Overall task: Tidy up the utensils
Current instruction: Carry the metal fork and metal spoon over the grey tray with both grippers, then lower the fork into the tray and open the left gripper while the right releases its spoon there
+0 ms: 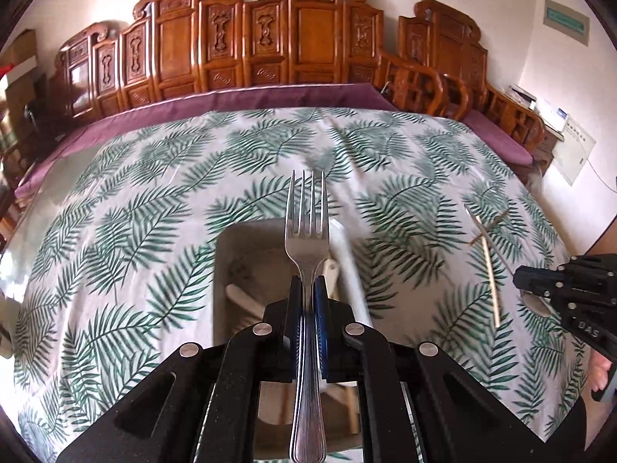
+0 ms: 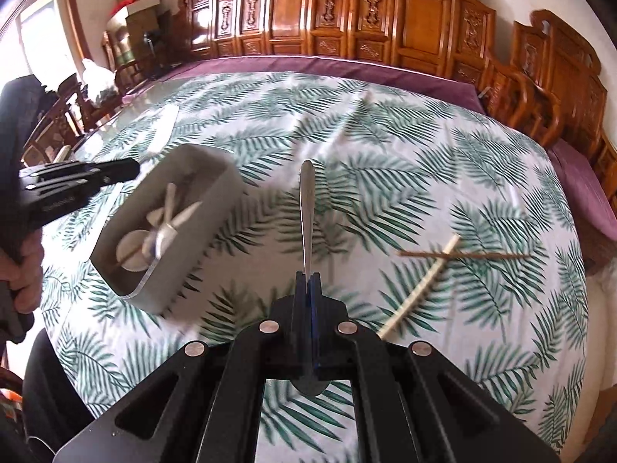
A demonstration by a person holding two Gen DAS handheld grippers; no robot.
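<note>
My left gripper point(image 1: 307, 283) is shut on a steel fork point(image 1: 307, 223), tines pointing away, held above a grey rectangular bin point(image 1: 246, 239). The bin point(image 2: 200, 177) holds several white plastic utensils point(image 2: 162, 227). My right gripper point(image 2: 307, 279) is shut on a metal spoon point(image 2: 306, 208); its handle points forward and its bowl shows behind the jaws. The spoon is above the tablecloth, right of the bin. The left gripper point(image 2: 127, 171) shows over the bin's left side in the right wrist view. The right gripper point(image 1: 520, 277) shows at the right edge of the left wrist view.
A pale chopstick point(image 2: 420, 289) and a thin brown stick point(image 2: 466, 256) lie crossed on the leaf-print tablecloth point(image 2: 385, 154) to the right; they also show in the left wrist view point(image 1: 489, 270). A carved wooden bench point(image 1: 270, 38) with purple cushions runs behind the table.
</note>
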